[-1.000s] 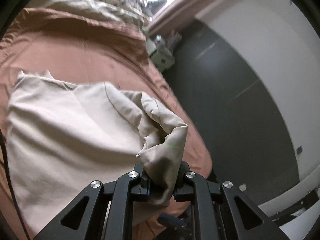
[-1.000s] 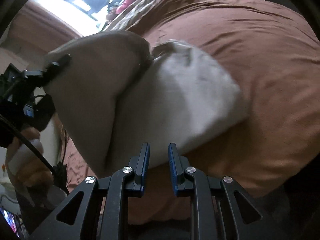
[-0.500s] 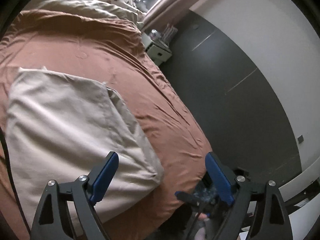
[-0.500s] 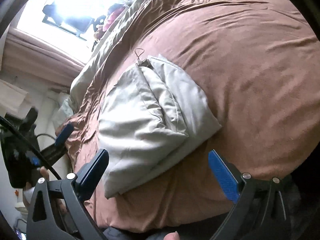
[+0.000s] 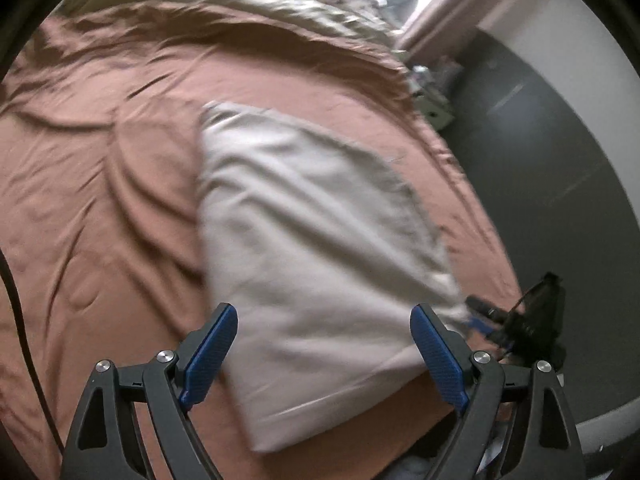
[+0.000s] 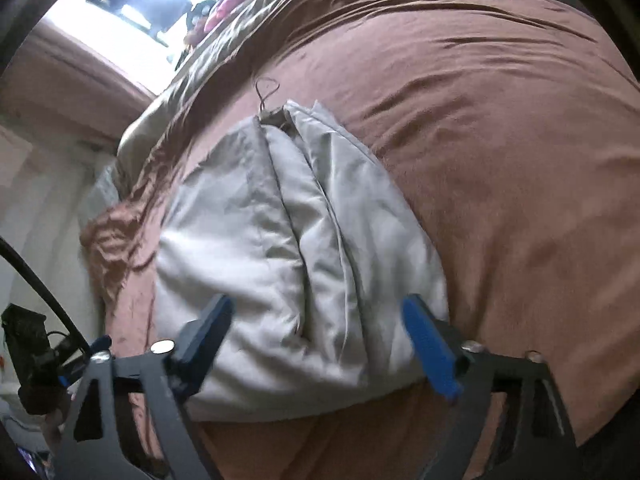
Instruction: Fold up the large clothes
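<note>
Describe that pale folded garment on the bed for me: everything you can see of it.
The garment is pale beige-grey, a soft woven-looking fabric, folded into a compact, roughly rectangular bundle. The right view shows stacked layers with long seams and creases running along it, and a thin cord loop at its far end. It lies flat on the rust-brown bedspread, near the bed's near edge. Nothing grips it: both pairs of blue fingers stand clear of the cloth.
</note>
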A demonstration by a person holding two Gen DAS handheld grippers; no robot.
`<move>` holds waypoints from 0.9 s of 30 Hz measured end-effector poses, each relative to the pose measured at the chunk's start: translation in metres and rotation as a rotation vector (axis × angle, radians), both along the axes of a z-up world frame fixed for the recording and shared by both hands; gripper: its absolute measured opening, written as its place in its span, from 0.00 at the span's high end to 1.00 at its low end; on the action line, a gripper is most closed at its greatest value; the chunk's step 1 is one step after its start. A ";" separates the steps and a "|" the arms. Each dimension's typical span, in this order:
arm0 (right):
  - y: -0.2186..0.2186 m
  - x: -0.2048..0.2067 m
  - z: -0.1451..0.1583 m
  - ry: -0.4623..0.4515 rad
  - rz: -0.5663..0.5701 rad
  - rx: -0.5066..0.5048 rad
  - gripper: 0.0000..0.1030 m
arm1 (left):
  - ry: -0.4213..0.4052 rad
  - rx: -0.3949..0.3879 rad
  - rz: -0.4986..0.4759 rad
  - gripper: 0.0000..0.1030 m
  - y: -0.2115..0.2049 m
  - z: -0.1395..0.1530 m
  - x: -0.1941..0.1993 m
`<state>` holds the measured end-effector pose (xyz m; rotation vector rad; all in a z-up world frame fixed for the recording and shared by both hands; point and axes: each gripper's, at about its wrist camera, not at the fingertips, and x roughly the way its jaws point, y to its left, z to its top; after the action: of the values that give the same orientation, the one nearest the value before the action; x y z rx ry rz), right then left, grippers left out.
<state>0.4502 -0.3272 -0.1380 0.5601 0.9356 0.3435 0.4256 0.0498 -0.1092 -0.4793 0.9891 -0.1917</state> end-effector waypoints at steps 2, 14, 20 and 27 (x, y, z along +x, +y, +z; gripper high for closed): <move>0.002 0.014 0.001 0.019 0.027 -0.002 0.32 | 0.030 -0.014 0.034 0.14 0.014 -0.015 -0.005; 0.040 0.112 0.000 0.113 0.278 -0.026 0.49 | 0.158 -0.116 0.125 0.28 0.037 -0.082 -0.005; 0.043 0.138 0.000 0.096 0.289 -0.055 0.86 | 0.166 -0.163 0.105 0.47 0.028 -0.092 0.006; 0.037 0.115 0.034 -0.050 0.247 -0.113 0.98 | 0.126 -0.156 0.071 0.48 0.011 -0.070 0.009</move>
<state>0.5655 -0.2899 -0.1040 0.3309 0.9714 0.5206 0.4341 0.0603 -0.1787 -0.6746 1.0836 -0.1773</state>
